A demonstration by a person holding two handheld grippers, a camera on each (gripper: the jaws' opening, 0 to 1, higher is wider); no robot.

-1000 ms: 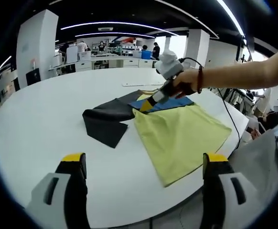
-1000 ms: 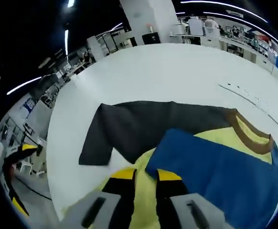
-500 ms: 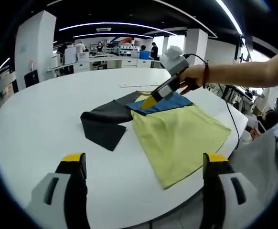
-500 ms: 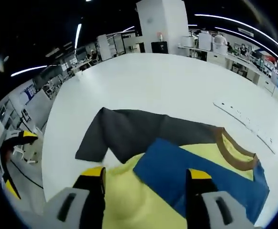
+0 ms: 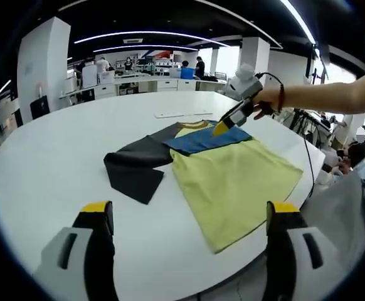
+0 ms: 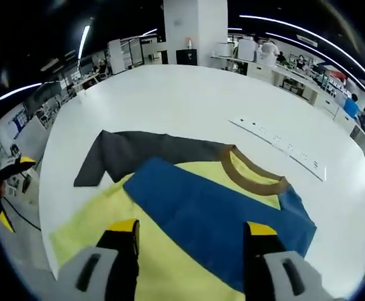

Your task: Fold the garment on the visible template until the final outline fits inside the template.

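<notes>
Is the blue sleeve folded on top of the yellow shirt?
Yes, the blue sleeve lies folded across the yellow shirt, below its brown collar.

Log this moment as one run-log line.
phase: mid-fold | right claw: open, above blue sleeve | left claw: open, off shirt | dark sleeve: unfolded

garment [image 5: 232,179]: flat on desk [image 5: 51,157], near its right edge
sleeve [image 5: 135,169]: spread left of garment body, on desk
folded sleeve [image 6: 220,219]: across garment chest, below collar [image 6: 254,175]
strip [image 6: 276,145]: on desk, beyond collar
right hand-held gripper [image 5: 223,128]: over folded sleeve
</notes>
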